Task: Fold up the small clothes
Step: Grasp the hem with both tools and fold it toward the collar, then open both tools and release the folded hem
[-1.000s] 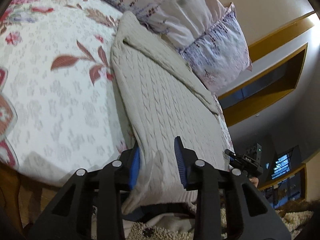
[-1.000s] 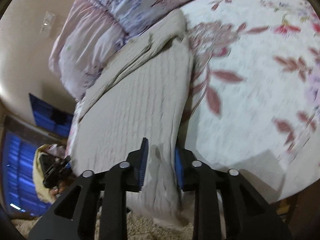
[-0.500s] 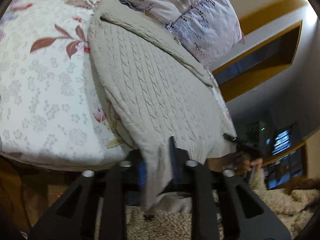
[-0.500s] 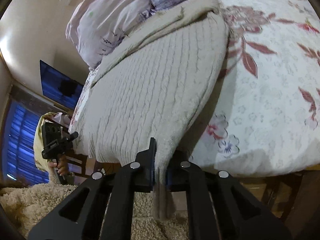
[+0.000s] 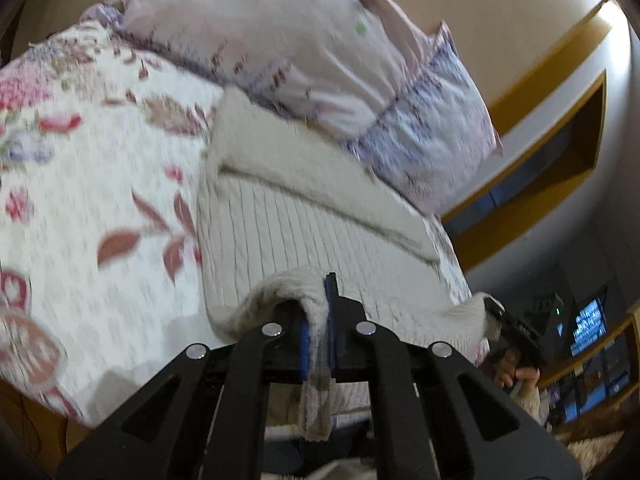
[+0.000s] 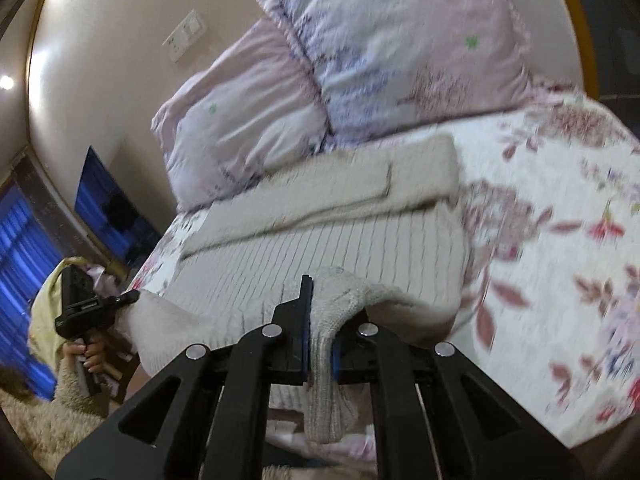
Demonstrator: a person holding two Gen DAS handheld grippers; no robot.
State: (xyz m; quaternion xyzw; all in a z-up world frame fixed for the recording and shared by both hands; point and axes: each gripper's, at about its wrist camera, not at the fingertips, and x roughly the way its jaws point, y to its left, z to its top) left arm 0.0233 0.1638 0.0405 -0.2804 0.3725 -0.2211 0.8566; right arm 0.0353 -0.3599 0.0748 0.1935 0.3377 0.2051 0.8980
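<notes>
While both views were blurred, these much could be read:

Left gripper (image 5: 318, 320): clamped tight on a lower corner of the cream cable-knit sweater (image 5: 304, 232), the pinched hem lifted into a hump and a strip of knit hanging down between the blue pads.

Right gripper (image 6: 320, 332): likewise closed on the sweater's (image 6: 320, 240) other lower corner, the knit bunched over the tips and trailing below.

Sweater's place: it lay flat on the floral bedspread (image 5: 80, 200) at the near edge of the bed, its raised hem stretched between the two grippers, its folded sleeve laid across the far end.

Beyond the sweater: pink-and-lilac pillows (image 6: 360, 68) touched its far end, against the beige wall (image 6: 120, 40).

Wall fitting: a white outlet plate (image 6: 185, 36).

Off the bedside: a dark screen (image 6: 108, 204) and blue curtains (image 6: 20, 248).
</notes>
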